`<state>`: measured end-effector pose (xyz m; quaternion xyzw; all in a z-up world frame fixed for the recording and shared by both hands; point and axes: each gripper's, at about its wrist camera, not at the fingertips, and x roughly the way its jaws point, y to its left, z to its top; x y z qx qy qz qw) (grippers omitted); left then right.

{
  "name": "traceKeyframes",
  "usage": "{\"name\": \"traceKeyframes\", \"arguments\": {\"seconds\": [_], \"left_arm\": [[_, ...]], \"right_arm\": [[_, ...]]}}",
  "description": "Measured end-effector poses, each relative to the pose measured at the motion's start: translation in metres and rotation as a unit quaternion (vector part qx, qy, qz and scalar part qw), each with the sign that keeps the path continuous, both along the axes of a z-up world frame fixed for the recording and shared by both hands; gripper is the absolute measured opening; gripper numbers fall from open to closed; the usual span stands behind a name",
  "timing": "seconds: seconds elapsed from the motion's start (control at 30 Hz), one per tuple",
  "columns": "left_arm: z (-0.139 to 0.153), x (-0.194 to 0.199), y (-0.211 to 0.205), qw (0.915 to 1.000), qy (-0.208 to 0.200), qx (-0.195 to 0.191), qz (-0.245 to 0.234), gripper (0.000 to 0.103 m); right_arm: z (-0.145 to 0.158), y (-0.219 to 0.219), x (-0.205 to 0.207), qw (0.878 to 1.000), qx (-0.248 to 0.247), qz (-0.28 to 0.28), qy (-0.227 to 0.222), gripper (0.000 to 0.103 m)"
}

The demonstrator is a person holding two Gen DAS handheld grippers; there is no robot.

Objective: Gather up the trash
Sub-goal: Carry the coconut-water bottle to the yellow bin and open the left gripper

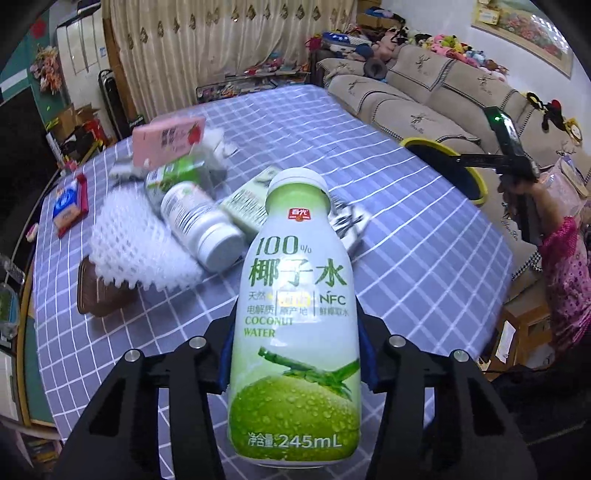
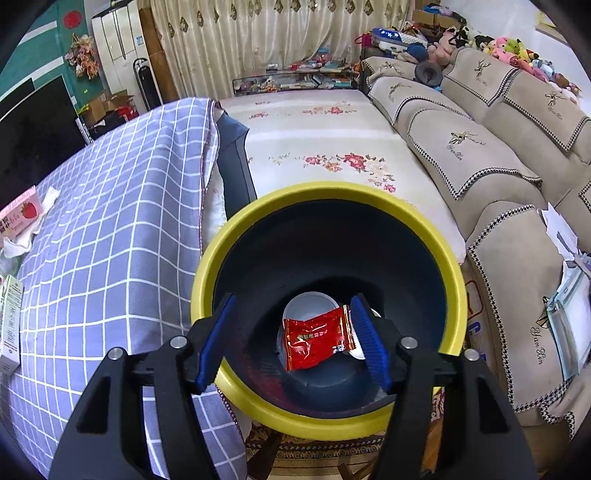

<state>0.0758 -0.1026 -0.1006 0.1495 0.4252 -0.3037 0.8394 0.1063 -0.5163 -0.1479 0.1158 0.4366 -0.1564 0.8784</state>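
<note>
Meanwhile left hand-held gripper (image 1: 295, 354) clamps coconut water bottle (image 1: 295, 314); right hand-held gripper (image 2: 291, 341) apart above bin (image 2: 325, 424).

Coconut water bottle (image 1: 295, 332) label read "100%", "椰子水", "NFC", "COCONUT WATER", "245mL". Sofa cushion cover (image 2: 461, 147) embroidery too small to read reliably.

A long beige fabric sofa (image 2: 491, 155) with embroidered covers fills the right of both views, colourful plush toys (image 2: 517, 51) lined along its back. Cream pleated curtains (image 2: 258, 40) span the top centre. A white cabinet (image 2: 118, 48) and a teal wall (image 2: 40, 55) sit upper left, above a black screen (image 2: 37, 125). A framed floral picture (image 1: 528, 29) hangs upper right in the left wrist view.
</note>
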Motion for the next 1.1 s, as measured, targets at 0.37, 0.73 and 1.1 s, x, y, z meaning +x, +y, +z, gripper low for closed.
{"name": "traceKeyframes", "arguments": {"seconds": [0.37, 0.73, 1.1], "left_arm": [[0.042, 0.001, -0.095, 0.9933, -0.017, -0.024, -0.111, 0.051], [0.030, 0.037, -0.304, 0.9662, 0.016, -0.019, -0.257, 0.051], [-0.041, 0.081, -0.462, 0.9630, 0.047, 0.051, -0.260, 0.051]], "right_arm": [[0.033, -0.017, -0.036, 0.999, -0.012, -0.022, -0.043, 0.061], [0.057, -0.065, -0.102, 0.994, -0.036, -0.085, -0.059, 0.061], [0.035, -0.092, -0.115, 0.994, -0.025, -0.105, -0.035, 0.061]]}}
